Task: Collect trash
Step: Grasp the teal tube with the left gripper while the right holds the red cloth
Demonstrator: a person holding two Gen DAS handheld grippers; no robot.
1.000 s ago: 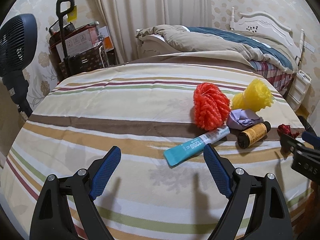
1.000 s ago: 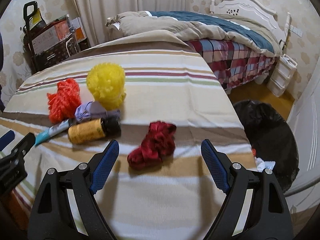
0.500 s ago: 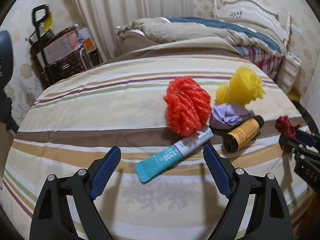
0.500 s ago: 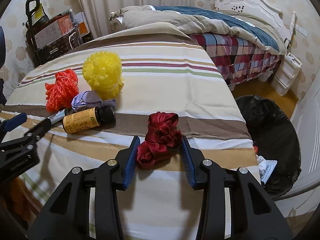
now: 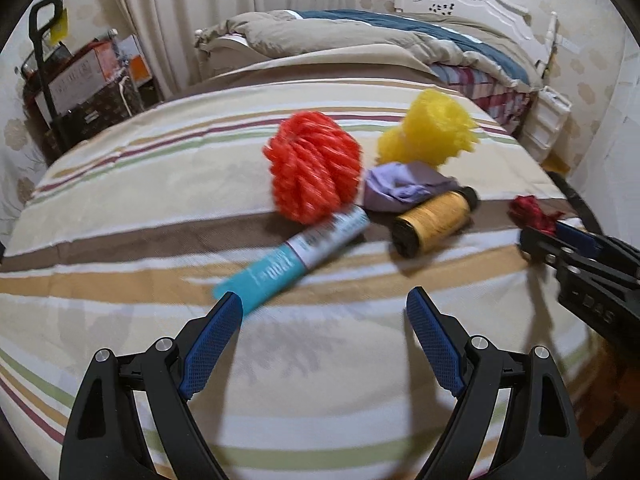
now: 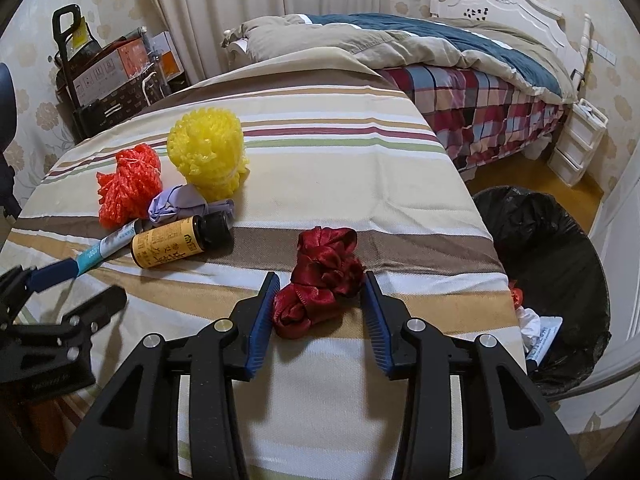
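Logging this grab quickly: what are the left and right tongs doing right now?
Left tongs: open, empty.
Right tongs: just closed on the red ribbon.

Crumpled dark-red ribbon (image 6: 320,276) lies on striped cloth (image 6: 340,184).

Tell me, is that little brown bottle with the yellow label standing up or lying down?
Lying down. The brown bottle rests on its side on the striped bedspread, black cap pointing right in the right wrist view, label text running sideways.
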